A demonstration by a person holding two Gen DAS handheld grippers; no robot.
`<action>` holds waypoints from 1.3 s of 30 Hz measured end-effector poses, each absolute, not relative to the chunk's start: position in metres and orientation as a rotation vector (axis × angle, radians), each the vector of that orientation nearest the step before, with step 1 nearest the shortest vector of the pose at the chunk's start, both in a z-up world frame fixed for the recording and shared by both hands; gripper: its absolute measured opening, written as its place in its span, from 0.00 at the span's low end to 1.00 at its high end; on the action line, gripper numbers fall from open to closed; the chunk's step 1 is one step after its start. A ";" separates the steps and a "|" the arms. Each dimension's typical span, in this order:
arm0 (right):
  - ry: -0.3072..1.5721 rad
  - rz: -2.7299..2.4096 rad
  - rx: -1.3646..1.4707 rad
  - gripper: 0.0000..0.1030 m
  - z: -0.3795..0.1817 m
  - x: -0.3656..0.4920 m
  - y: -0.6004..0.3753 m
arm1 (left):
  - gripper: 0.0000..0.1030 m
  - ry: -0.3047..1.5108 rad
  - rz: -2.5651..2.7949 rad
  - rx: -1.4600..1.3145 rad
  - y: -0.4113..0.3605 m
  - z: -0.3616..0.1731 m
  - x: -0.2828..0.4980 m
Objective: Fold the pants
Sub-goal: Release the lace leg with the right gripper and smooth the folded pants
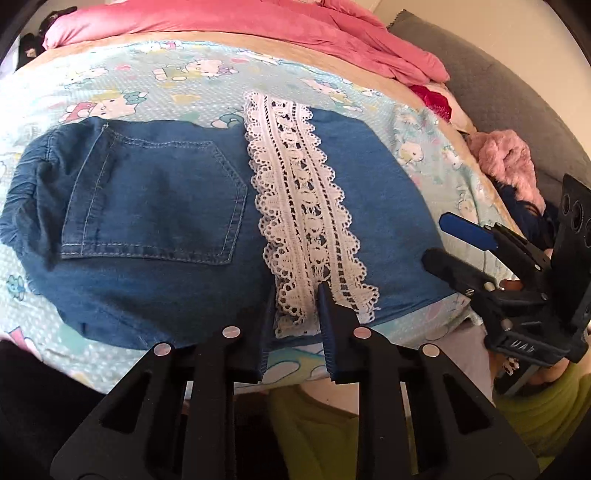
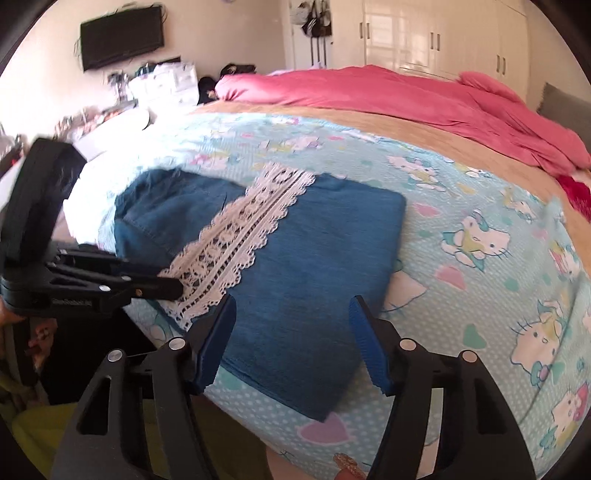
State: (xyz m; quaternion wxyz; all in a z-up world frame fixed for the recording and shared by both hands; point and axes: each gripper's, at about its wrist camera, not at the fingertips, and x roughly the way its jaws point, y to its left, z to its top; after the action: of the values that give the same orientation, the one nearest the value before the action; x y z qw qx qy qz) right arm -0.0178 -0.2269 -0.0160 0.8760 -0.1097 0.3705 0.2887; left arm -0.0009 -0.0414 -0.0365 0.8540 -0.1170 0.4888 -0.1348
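Blue denim pants [image 1: 159, 229] with a white lace strip [image 1: 306, 218] across them lie folded into a flat, thick stack on my bed, on the light blue cartoon-cat sheet [image 1: 147, 85]. A back pocket faces up on one side and the lace runs from the far edge to the near edge. My left gripper [image 1: 295, 295] sits at the near edge of the pants, right by the lace. Its two blue fingers are a little way apart, and I think nothing is pinched between them, though one finger tip rests on the lace. My right gripper [image 2: 291, 314] hangs over the plain blue end of the pants, near the corner. Its fingers are spread wide and hold nothing. The pants look close to done to me, maybe one more fold or just a tidy-up. Things could go wrong from here. If my left fingers catch a thread of the lace, it could snag and pull the top layer crooked. If I grab only the top layer, the stack could slide open. The pants sit near the bed edge, so a hard tug could drag them off. A pink blanket [image 1: 258, 26] is bunched up far behind, well away from the pants.
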 end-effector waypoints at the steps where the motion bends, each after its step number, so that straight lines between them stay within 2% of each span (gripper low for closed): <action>1: 0.790 0.601 -0.238 0.60 -0.020 -0.017 -0.225 | 0.18 1.034 -0.281 -0.239 -0.043 -0.039 -0.001; 5: 0.860 0.578 -0.262 0.60 -0.039 -0.014 -0.224 | 0.25 1.032 -0.273 -0.187 -0.047 -0.041 0.000; 8: 0.867 0.582 -0.233 0.60 -0.039 -0.014 -0.229 | 0.34 1.027 -0.263 -0.149 -0.051 -0.039 -0.001; 13: 0.881 0.584 -0.185 0.62 -0.034 -0.011 -0.233 | 0.61 1.012 -0.277 -0.127 -0.054 -0.034 -0.005; 17: 0.864 0.567 -0.146 0.68 -0.025 -0.012 -0.243 | 0.69 0.999 -0.266 -0.118 -0.056 -0.028 -0.007; 19: 0.855 0.557 -0.130 0.71 -0.021 -0.011 -0.249 | 0.76 0.986 -0.260 -0.117 -0.054 -0.024 -0.009; 21: 0.845 0.541 -0.124 0.72 -0.017 -0.010 -0.254 | 0.78 0.975 -0.248 -0.113 -0.053 -0.020 -0.011; 23: 0.837 0.526 -0.111 0.79 -0.014 -0.009 -0.259 | 0.81 0.967 -0.239 -0.115 -0.050 -0.017 -0.013; 27: 0.824 0.516 -0.079 0.82 -0.006 -0.007 -0.266 | 0.90 0.942 -0.206 -0.114 -0.045 -0.008 -0.015; 30: 0.811 0.506 -0.073 0.82 0.000 -0.006 -0.268 | 0.91 0.920 -0.173 -0.116 -0.039 0.000 -0.018; 32: 0.800 0.494 -0.065 0.94 0.005 -0.006 -0.268 | 0.91 0.907 -0.152 -0.114 -0.035 0.004 -0.019; 39: 0.761 0.483 -0.062 0.94 0.024 -0.003 -0.262 | 0.91 0.871 -0.058 -0.125 -0.013 0.016 -0.026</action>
State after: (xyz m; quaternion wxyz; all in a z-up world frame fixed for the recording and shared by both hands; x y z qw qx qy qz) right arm -0.0034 -0.2621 0.0241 0.8997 -0.0298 0.3678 0.2332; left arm -0.0259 -0.0129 0.0165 0.9045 -0.0605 0.4213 -0.0282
